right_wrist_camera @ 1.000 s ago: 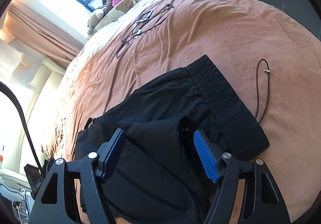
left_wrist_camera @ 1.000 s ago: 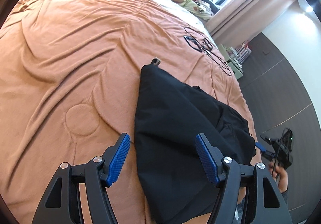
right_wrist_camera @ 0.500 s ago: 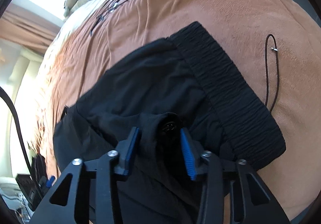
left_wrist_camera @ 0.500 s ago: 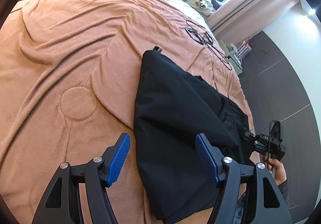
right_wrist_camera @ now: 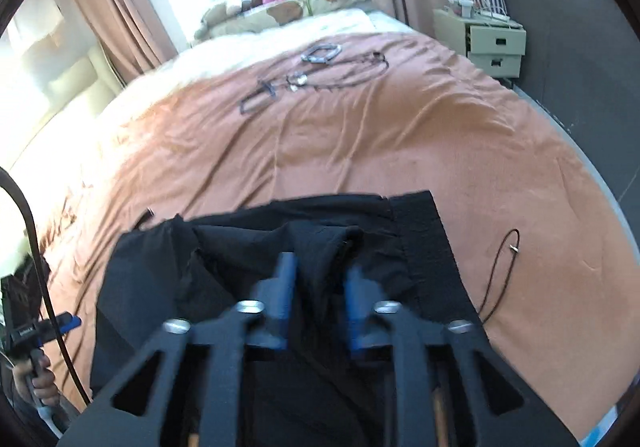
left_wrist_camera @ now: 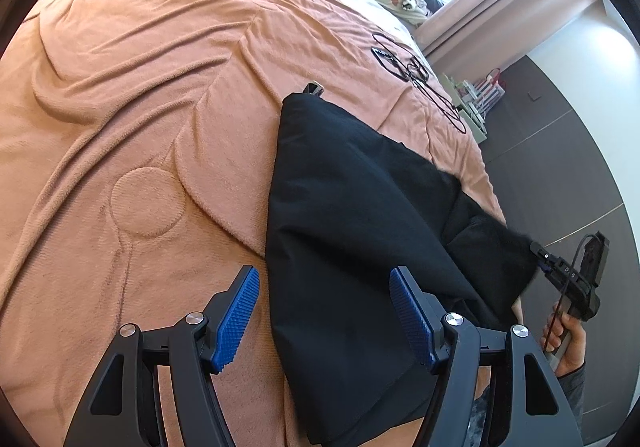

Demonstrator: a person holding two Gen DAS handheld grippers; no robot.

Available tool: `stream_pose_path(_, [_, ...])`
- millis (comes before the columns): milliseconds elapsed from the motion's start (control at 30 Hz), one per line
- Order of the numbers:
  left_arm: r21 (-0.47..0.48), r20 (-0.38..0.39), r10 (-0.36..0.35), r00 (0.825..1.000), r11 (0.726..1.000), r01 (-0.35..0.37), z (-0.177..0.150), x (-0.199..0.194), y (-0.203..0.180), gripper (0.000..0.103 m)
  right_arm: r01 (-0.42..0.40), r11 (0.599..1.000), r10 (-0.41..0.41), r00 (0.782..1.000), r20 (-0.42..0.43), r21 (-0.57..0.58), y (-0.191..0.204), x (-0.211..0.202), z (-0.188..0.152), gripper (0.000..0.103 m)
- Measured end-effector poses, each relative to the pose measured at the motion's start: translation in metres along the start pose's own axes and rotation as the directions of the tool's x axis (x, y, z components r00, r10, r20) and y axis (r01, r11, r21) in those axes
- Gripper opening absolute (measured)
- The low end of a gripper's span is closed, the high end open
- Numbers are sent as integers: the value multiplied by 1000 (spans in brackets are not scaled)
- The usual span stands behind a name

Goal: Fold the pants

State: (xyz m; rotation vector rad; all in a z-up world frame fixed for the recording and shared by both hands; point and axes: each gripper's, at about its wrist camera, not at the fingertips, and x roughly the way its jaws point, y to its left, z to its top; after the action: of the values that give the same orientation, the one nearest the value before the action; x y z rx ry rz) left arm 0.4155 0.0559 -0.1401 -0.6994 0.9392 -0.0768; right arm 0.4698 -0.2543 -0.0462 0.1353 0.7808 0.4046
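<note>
From the left wrist view, the black pants (left_wrist_camera: 360,231) are lying on the orange blanket (left_wrist_camera: 140,107) of the bed, near its right edge, one end reaching up the bed and the broad part running down between the jaws. The left gripper (left_wrist_camera: 324,321) is hanging above the cloth, pointing downward, jaws standing wide and holding nothing; one blue pad is over bare blanket, the other over the pants. At the right edge the right gripper (left_wrist_camera: 538,261) is meeting the lifted far corner of the fabric, a hand (left_wrist_camera: 566,343) gripping its handle. The cloth is looking light, thin and limp, draping into soft ridges, so it is likely slipping or sagging unless pinched through a doubled layer or at the hem.

From the right wrist view, blurred by motion, the right gripper (right_wrist_camera: 318,293) is angling down over the pants (right_wrist_camera: 160,279), a raised fold of black fabric sitting between its jaws. They have just been opening again after a tight squeeze and are now about half apart; whether the pads are pressing the fold I cannot tell. The ribbed waistband (right_wrist_camera: 432,247) is lying just right of them, probably the firmest place to take hold. A thin cord (right_wrist_camera: 498,275) is lying on the blanket beside the waistband. The left gripper (right_wrist_camera: 64,323) is showing at the lower left.
</note>
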Motion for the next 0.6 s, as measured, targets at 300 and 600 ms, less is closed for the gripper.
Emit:
stream_pose_path(300, [-8, 0, 2, 1000, 1000, -2, 2, 0, 2, 70, -23, 984, 31, 998, -46, 174, -33, 30, 19, 58])
stream_pose_path(600, [-22, -14, 8, 1000, 1000, -9, 2, 9, 8, 70, 79, 991, -58, 981, -187, 108, -28, 83, 35, 55])
